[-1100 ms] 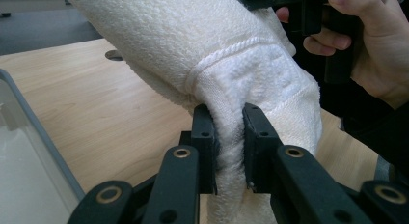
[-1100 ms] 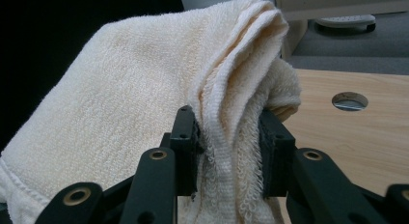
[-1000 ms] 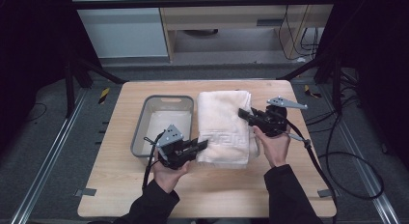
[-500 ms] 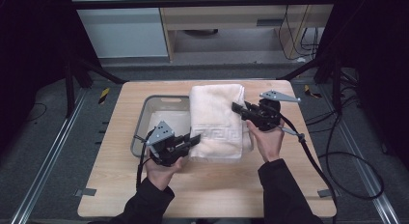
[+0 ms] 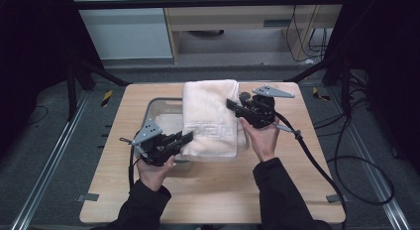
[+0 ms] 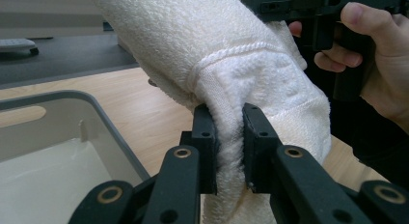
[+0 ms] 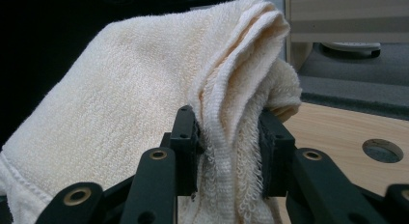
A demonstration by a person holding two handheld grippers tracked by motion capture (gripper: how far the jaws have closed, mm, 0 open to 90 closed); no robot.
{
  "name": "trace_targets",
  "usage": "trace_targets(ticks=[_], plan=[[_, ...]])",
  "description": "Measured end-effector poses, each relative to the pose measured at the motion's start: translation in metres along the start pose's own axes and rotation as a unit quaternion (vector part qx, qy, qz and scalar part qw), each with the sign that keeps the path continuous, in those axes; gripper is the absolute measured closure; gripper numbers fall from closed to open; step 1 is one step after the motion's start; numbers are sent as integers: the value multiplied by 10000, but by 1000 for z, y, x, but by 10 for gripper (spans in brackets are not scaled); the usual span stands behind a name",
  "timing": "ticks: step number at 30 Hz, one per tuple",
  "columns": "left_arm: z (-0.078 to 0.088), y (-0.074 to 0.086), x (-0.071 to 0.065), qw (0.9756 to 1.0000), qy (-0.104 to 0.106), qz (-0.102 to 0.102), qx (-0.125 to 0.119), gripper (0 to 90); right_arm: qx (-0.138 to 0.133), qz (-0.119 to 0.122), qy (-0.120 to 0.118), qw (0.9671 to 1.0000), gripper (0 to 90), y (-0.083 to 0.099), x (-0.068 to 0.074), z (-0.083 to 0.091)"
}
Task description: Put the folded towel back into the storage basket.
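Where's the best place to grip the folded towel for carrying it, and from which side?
Judging by its pose, grip the folded towel at its layered side edges, one from each side. The left gripper and right gripper have jaws shut on stacked folds, holding all layers together and keeping it flat above the grey tub.

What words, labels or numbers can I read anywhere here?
None: no readable text.
The folded cream terry towel carries a woven key-pattern band, not letters.
The grey plastic tub and the light wooden table show no markings.
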State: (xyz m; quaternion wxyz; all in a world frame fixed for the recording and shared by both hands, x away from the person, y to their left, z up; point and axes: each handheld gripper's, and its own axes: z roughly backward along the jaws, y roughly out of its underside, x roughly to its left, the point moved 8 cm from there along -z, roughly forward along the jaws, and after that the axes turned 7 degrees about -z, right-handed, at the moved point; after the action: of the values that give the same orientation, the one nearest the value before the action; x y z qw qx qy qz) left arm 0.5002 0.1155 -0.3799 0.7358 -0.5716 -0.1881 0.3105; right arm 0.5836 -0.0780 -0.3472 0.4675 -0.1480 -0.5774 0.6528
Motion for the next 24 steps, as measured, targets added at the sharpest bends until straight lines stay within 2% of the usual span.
trace_targets(ticks=[20,24], plan=[[29,-2,25,9995,-269,107,-102,774,-1,193,-112,9998,658,-10,33,-25],[34,-2,29,9994,-329,84,-106,774,-25,123,-185,9997,658,-10,37,-29]])
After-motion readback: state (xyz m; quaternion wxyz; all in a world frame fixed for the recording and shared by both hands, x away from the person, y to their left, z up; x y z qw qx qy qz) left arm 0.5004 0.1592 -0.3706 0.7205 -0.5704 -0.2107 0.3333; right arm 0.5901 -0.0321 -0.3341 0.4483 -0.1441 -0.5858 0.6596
